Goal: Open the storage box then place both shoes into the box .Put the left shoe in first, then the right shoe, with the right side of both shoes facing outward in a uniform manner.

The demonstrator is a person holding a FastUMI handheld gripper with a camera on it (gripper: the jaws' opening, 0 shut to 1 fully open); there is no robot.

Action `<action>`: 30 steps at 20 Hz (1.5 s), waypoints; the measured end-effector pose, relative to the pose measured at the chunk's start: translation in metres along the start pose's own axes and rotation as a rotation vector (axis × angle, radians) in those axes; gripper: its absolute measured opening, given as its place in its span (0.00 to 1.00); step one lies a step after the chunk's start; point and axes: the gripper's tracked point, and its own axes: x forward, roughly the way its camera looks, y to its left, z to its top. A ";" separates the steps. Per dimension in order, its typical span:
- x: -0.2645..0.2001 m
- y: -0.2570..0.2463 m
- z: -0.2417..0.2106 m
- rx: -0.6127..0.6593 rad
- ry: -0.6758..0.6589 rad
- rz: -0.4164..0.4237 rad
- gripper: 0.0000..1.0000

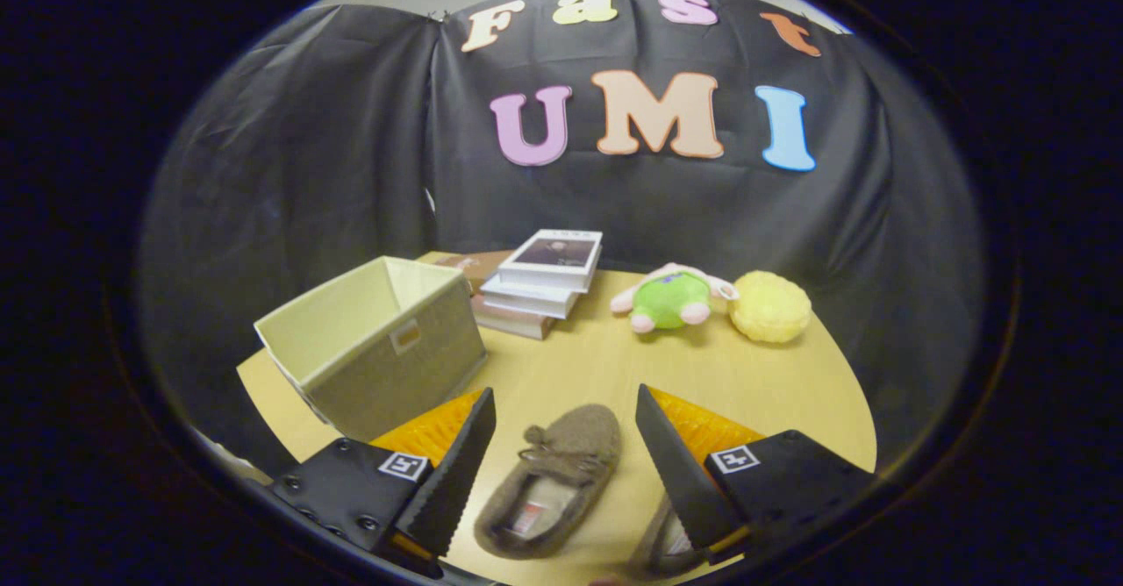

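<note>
A brown fuzzy moccasin-style slipper (553, 481) with a small bow on its top lies on the pale wooden table (790, 384) between the two fingers of the gripper (566, 419), its toe pointing away towards the back wall. A second slipper of the same brown material (660, 544) lies just beside it, partly hidden under the right finger. The claw is released: its fingers stand wide apart, touching neither slipper. Ahead and to the left of the fingers sits the beige fabric storage box (377, 345), square and open-topped, with a small label holder on the side that faces the slippers. Just behind the box lies a stack of books (540, 283). Farther right, near the black cloth wall, a green and pink plush toy (671, 298) rests touching a yellow fluffy ball (772, 307).
</note>
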 end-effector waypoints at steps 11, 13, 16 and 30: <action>0.031 -0.011 -0.121 0.076 0.254 0.078 0.89; 0.033 -0.008 -0.126 0.110 0.292 0.089 0.75; 0.038 0.000 -0.135 0.141 0.353 0.083 0.55; 0.029 0.000 -0.121 0.475 0.459 -0.098 0.04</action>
